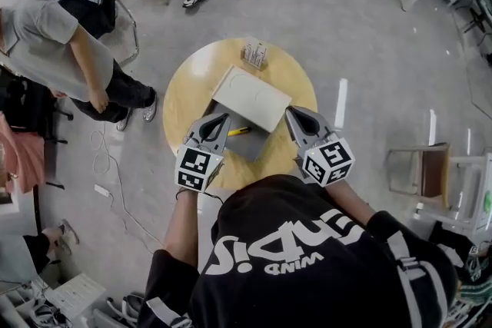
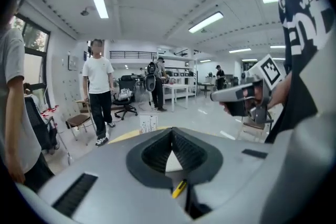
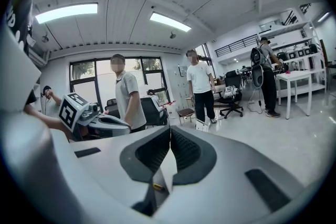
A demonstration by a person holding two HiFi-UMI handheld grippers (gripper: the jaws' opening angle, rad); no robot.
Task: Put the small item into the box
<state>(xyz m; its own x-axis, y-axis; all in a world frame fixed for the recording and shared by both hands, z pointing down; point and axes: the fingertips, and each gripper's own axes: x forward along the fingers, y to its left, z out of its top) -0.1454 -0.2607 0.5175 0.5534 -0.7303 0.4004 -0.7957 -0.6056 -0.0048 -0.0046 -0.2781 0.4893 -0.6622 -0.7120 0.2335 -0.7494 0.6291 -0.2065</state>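
Small yellow item (image 1: 239,131) at box (image 1: 254,97) edge

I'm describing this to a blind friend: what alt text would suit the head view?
Seen from above, a person in a black shirt holds the left gripper and right gripper, both shut and empty, over a round yellow table that bears a grey box with a white lid. A small yellow item lies beside the left gripper's tip.
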